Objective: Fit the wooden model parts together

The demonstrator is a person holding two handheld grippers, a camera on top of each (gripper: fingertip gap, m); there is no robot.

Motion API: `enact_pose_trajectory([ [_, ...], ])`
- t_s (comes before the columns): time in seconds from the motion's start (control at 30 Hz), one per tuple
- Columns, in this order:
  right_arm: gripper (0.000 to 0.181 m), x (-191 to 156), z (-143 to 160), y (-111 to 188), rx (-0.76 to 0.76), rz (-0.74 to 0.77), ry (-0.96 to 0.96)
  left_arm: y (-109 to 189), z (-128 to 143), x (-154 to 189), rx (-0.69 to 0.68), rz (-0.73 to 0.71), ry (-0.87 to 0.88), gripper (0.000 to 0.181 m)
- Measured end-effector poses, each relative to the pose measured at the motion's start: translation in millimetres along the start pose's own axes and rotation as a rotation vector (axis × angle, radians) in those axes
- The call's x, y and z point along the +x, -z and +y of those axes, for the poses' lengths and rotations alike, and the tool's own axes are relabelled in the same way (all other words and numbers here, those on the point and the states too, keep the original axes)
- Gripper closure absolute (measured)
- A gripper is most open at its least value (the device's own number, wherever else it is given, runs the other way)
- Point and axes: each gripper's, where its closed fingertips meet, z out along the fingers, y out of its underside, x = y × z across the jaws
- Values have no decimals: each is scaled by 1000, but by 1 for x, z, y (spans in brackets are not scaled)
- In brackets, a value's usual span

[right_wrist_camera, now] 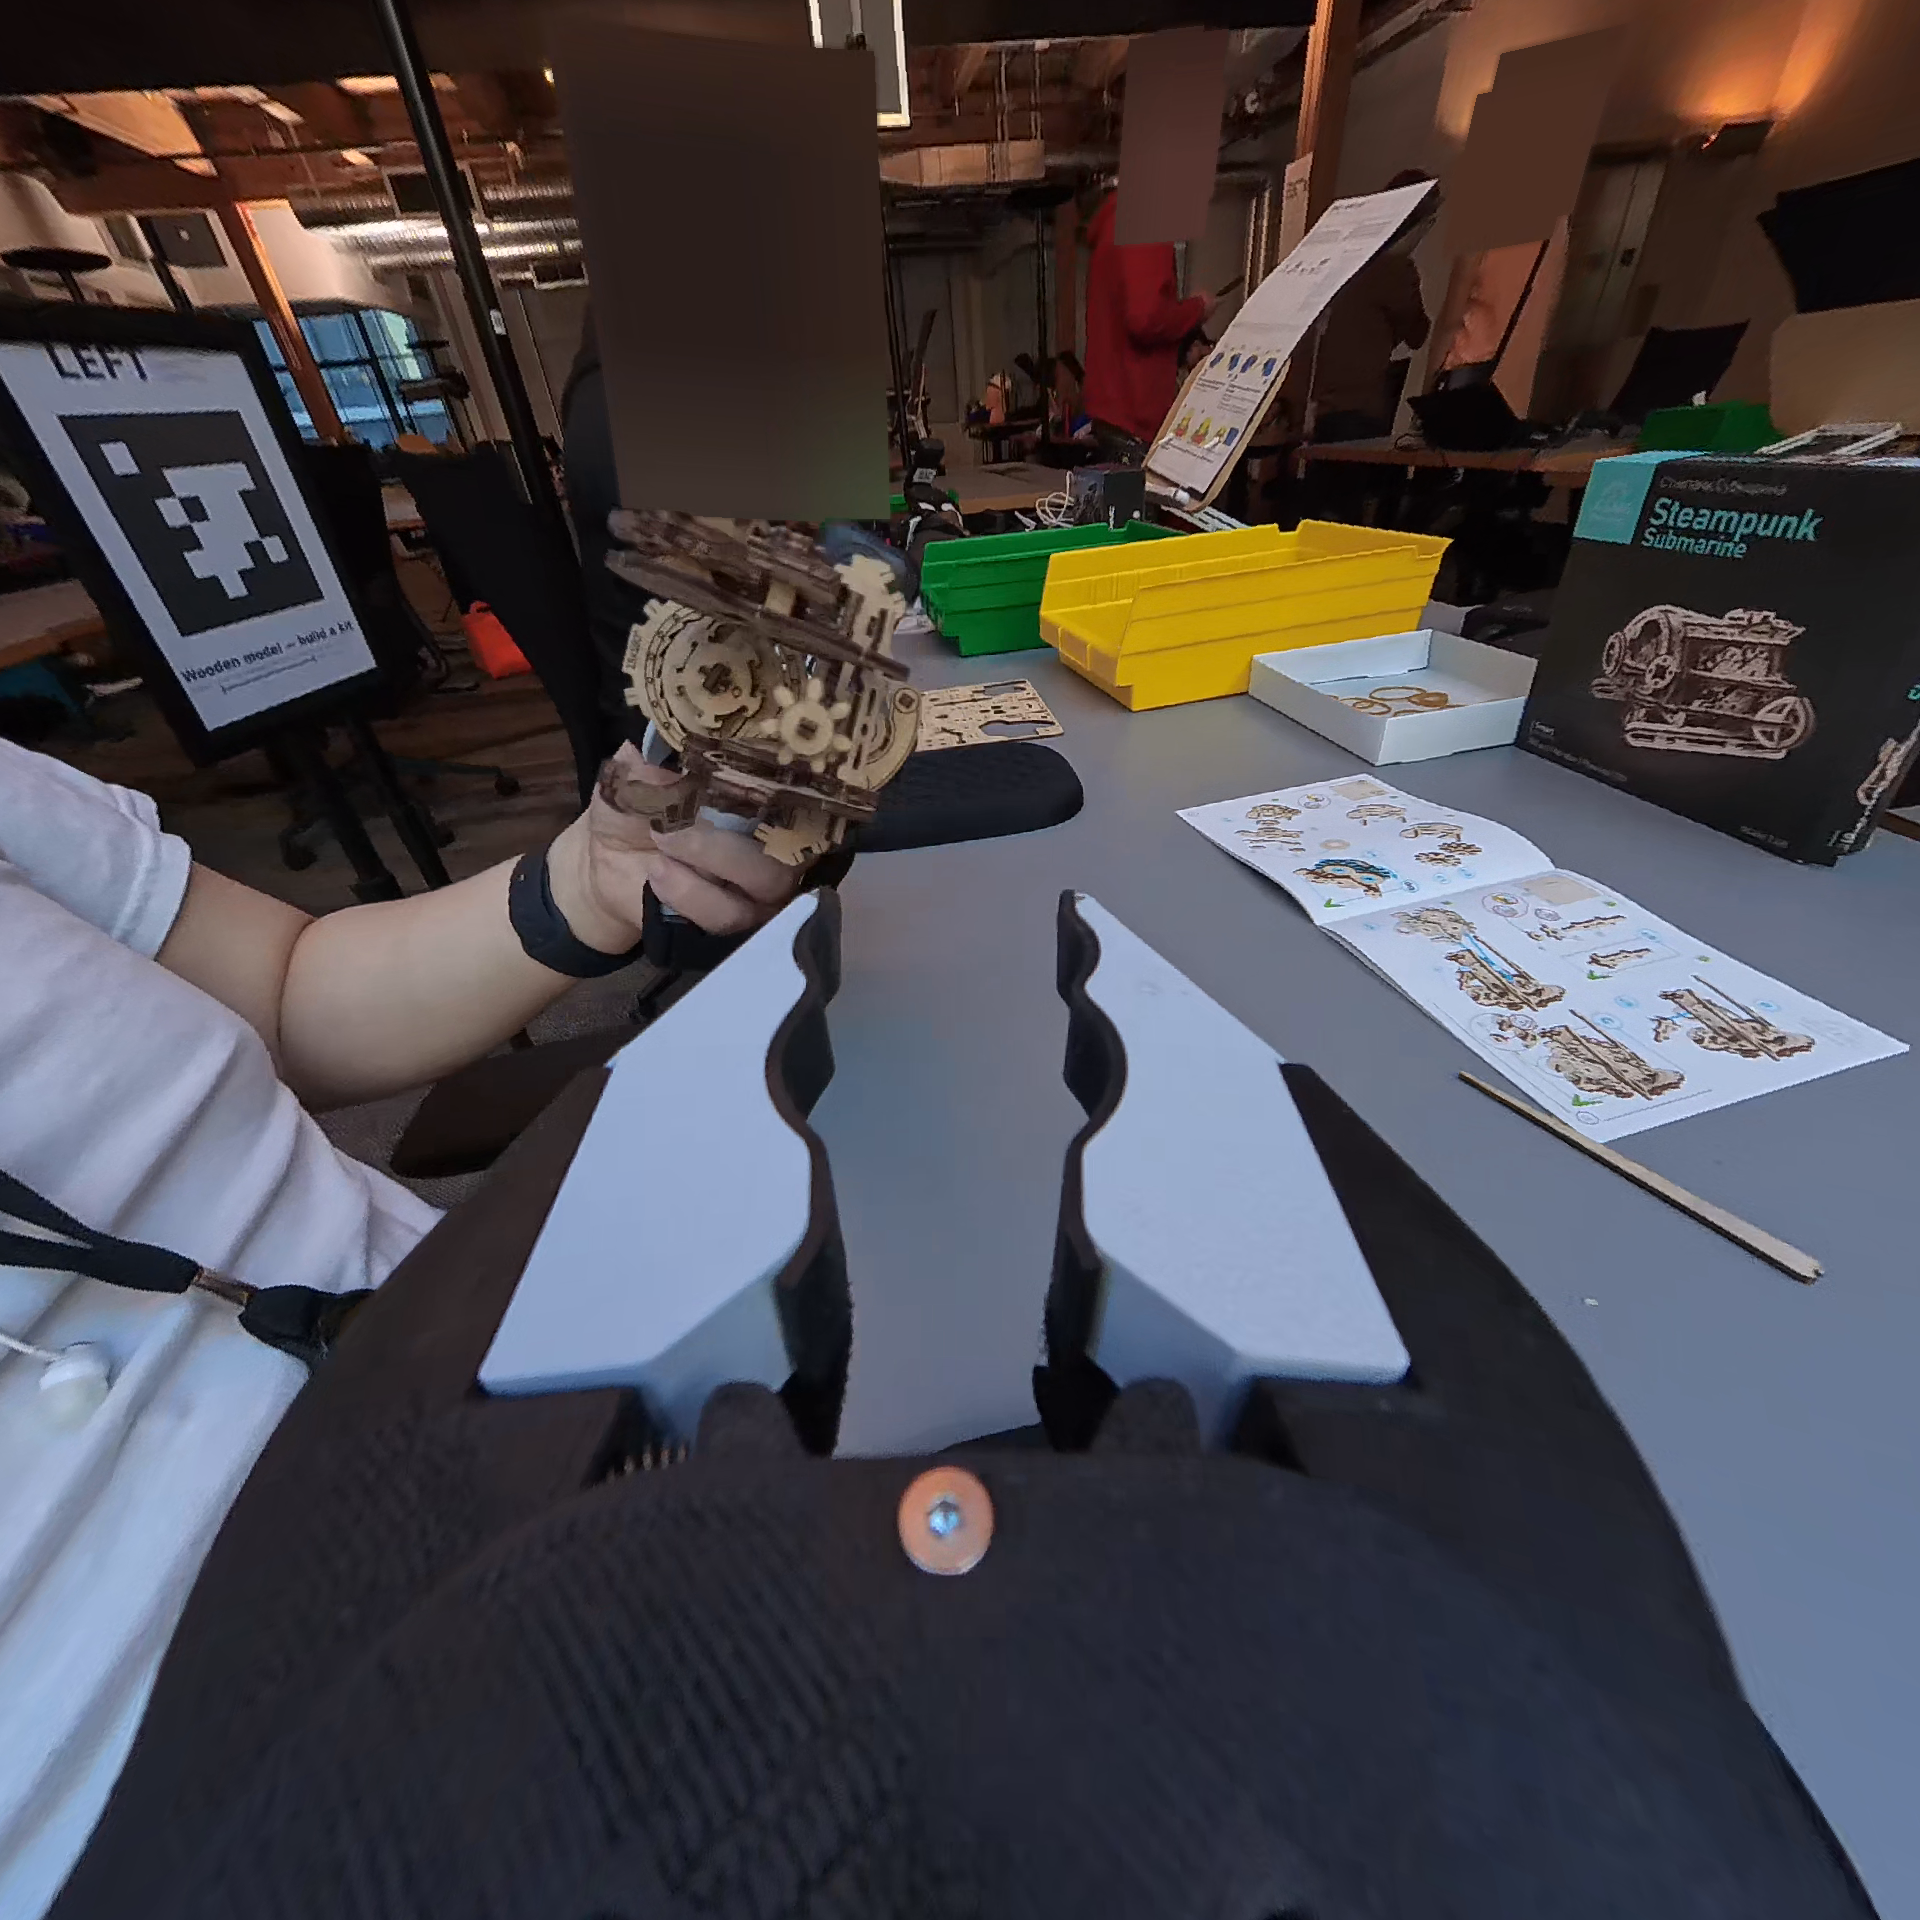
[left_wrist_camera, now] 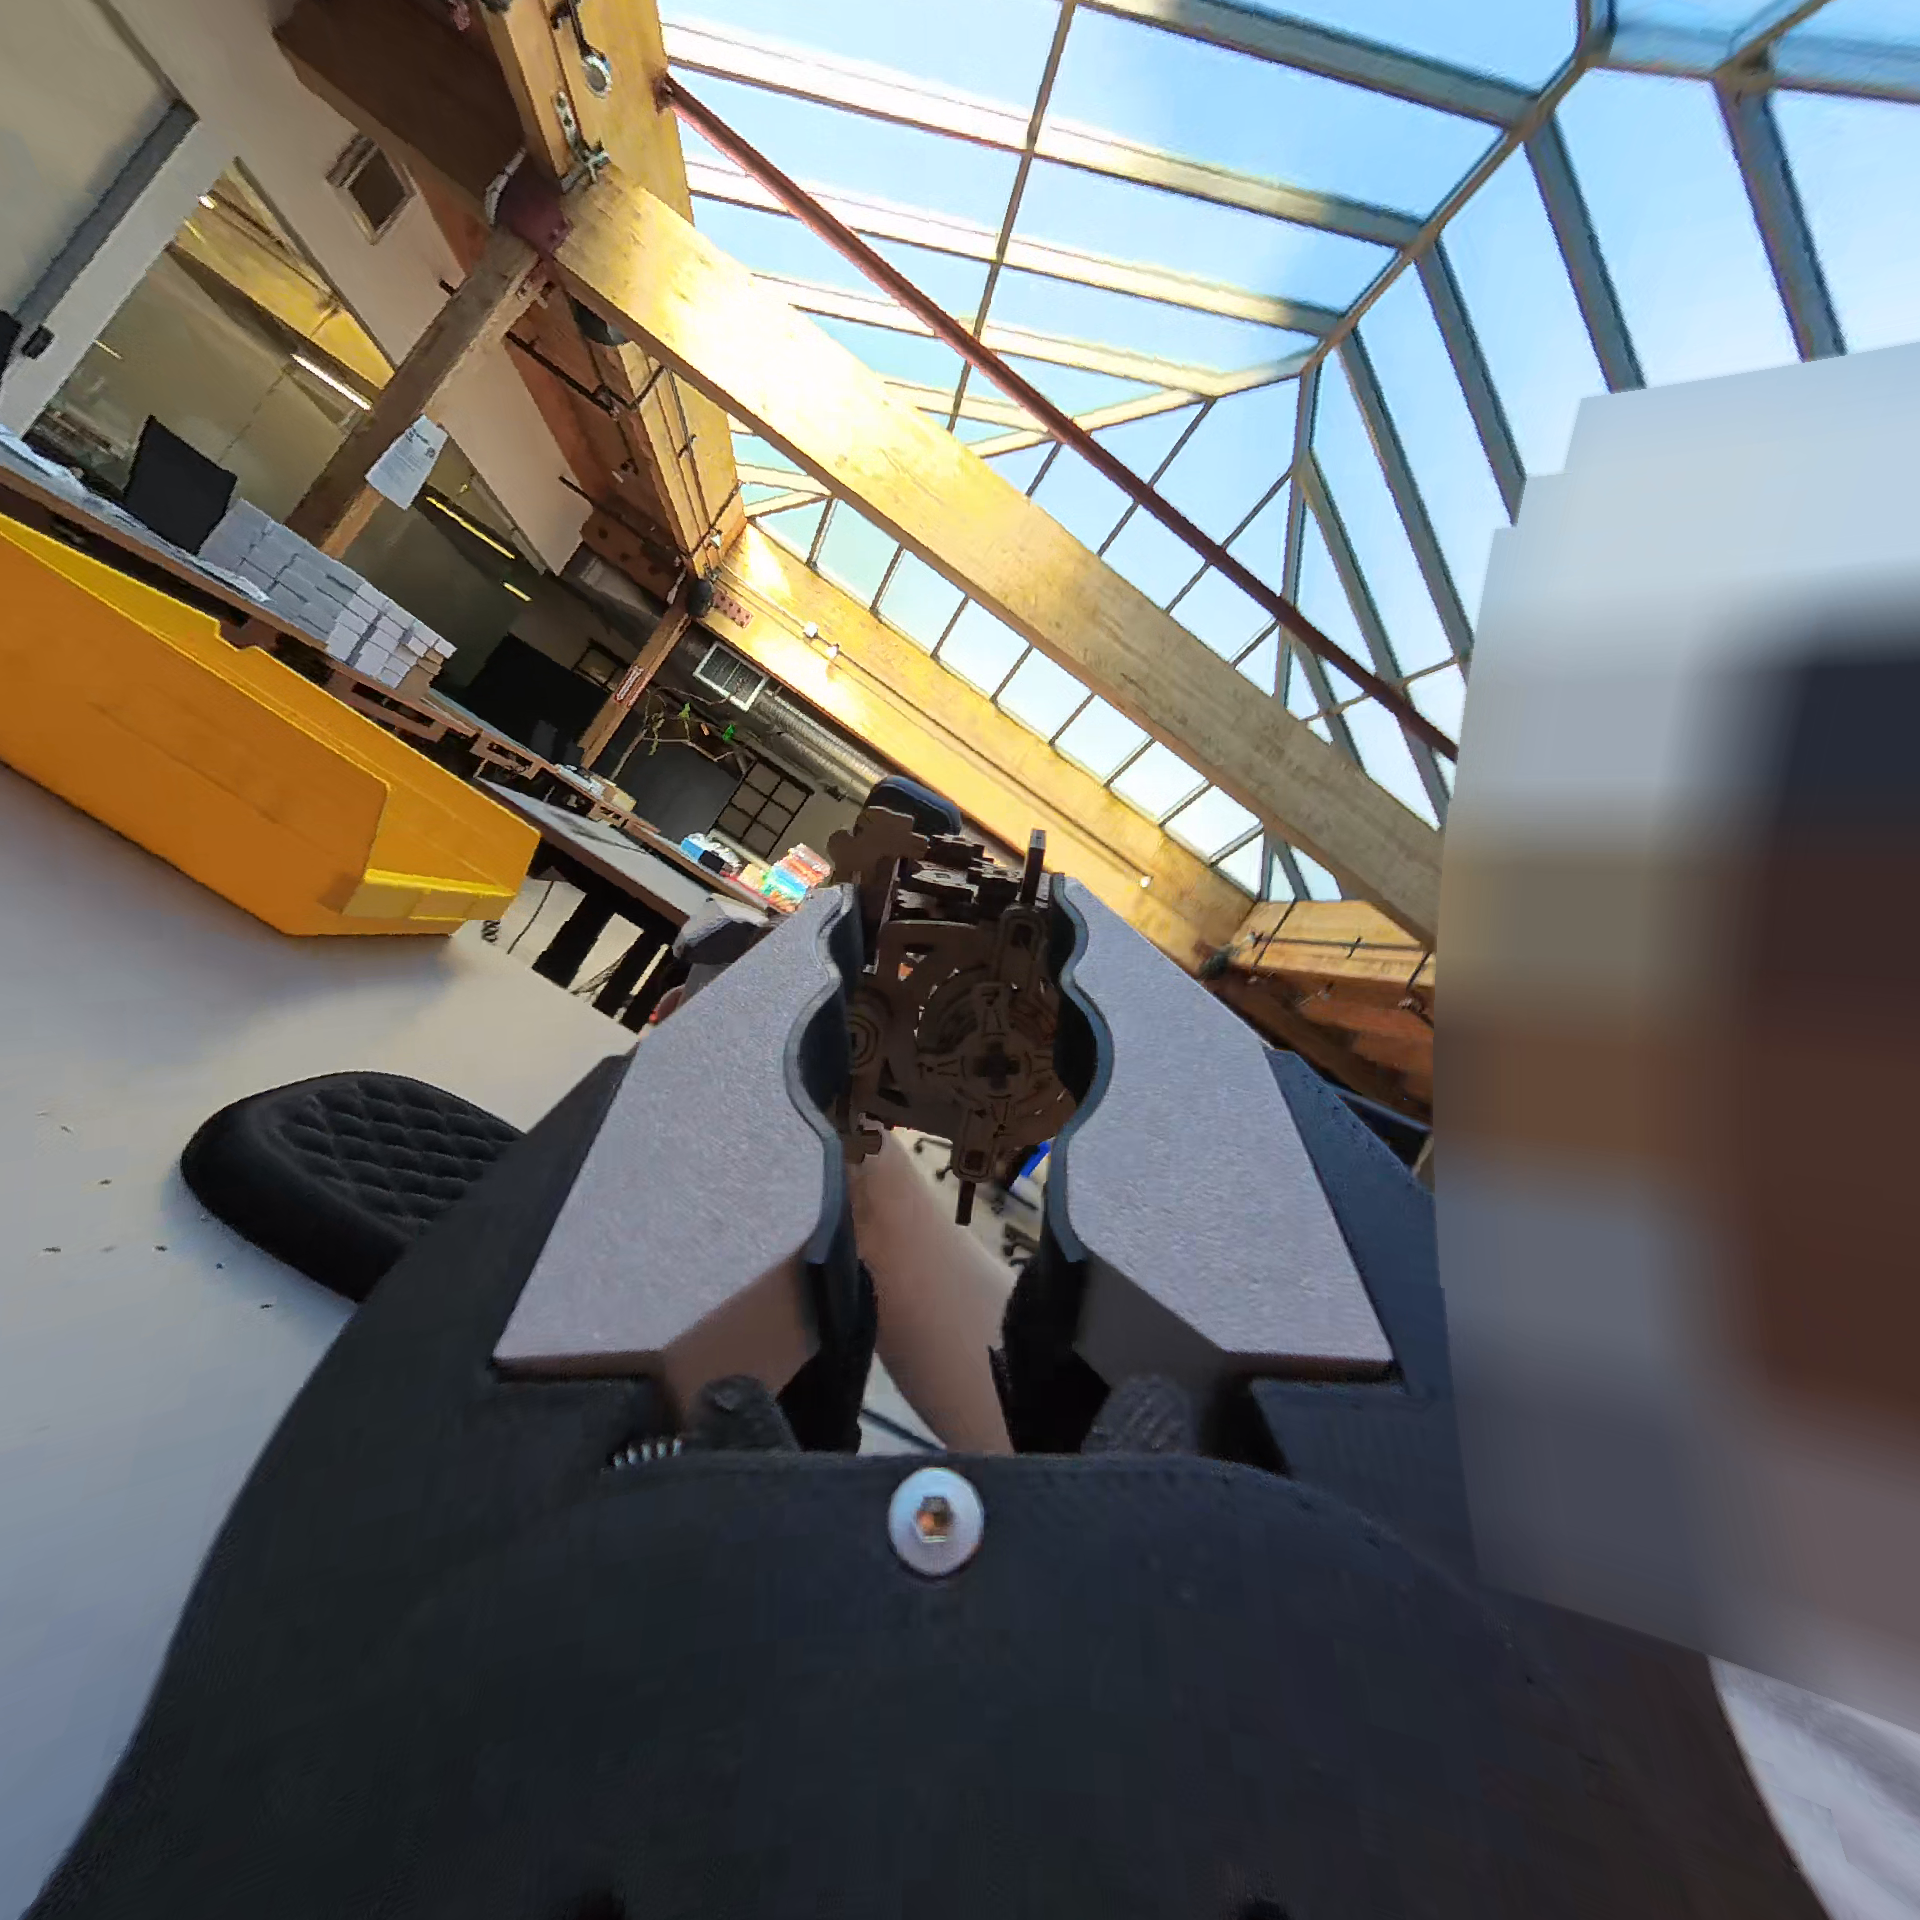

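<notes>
The left gripper (left_wrist_camera: 956,914) is tilted up toward a glass roof, and its fingers are closed on the model (left_wrist_camera: 961,1023), a part-built wooden assembly of gears and plates held between the wavy pads. In the right wrist view the same model (right_wrist_camera: 764,696) is raised above the table edge, with the person's hand (right_wrist_camera: 665,873) just under it and a dark wristband (right_wrist_camera: 551,920) on the wrist.

The right gripper (right_wrist_camera: 945,914) has its fingers apart with nothing between them, and it hangs over the grey table (right_wrist_camera: 1351,1299), apart from the model.

On the table lie an open instruction booklet (right_wrist_camera: 1538,956), a thin wooden stick (right_wrist_camera: 1642,1179) beside it, a black pad (right_wrist_camera: 977,795), and a flat wooden parts sheet (right_wrist_camera: 987,712) behind the pad. Farther back stand a yellow bin (right_wrist_camera: 1236,613), a green bin (right_wrist_camera: 997,582), a white tray (right_wrist_camera: 1392,691) with small rings inside, and the dark kit box (right_wrist_camera: 1714,655).
</notes>
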Motion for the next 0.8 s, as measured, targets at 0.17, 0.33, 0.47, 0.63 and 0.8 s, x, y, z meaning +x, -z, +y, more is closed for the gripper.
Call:
enact_pose_trajectory([
  [0.17,144,-3,-8,5,60,-48,-78,-9,10,8,-93,-48,-90,148],
  [0.33,145,-8,-22,5,103,-78,-93,-9,3,14,-37,3,3,148],
  [0.47,145,-17,-28,2,108,-99,-78,-4,-4,8,39,30,158,148],
  [0.63,145,-25,-28,-7,56,-82,-43,-2,-4,4,72,52,216,147],
  [0.8,144,-29,-36,-5,61,-121,-90,-4,-2,7,46,49,156,144],
])
